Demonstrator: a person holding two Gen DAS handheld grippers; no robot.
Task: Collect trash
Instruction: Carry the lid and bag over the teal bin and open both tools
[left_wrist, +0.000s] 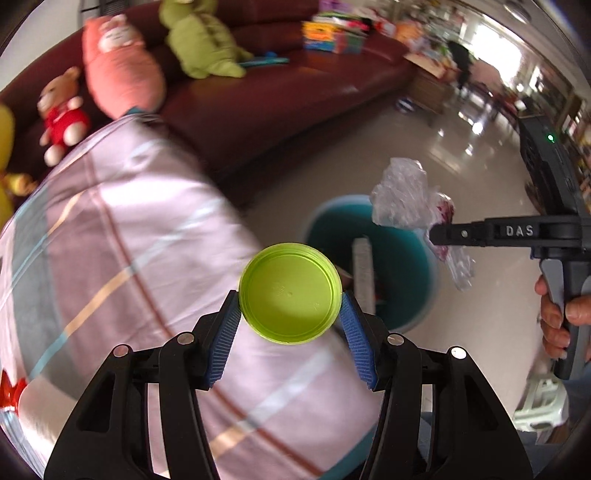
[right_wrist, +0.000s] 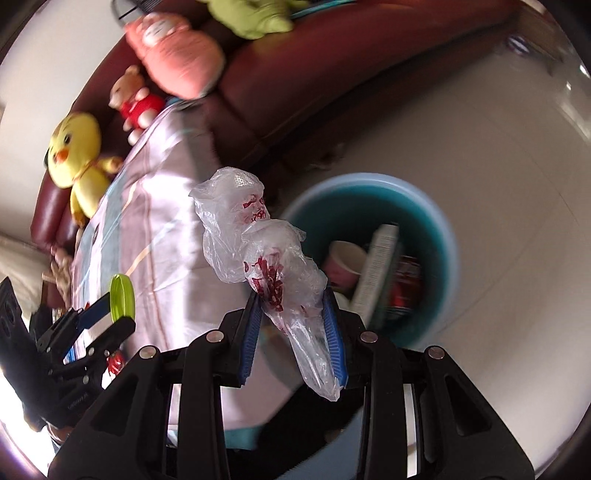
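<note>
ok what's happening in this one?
Trash pickup, mid-carry. The left gripper is shut on a lime-green plastic lid, held over a pink plaid blanket. The right gripper is shut on a crumpled clear plastic bag with red print. Both are near a teal bin on the floor, which already holds a paper cup, a box and a can. Neither item is dropped yet.

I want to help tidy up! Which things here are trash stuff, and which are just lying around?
For the trash job:
green lid in the left claw
plastic bag in the right claw
blue bin

Just lying around:
pink plush
green plush
yellow chick
little bear
striped blanket
sofa
</note>
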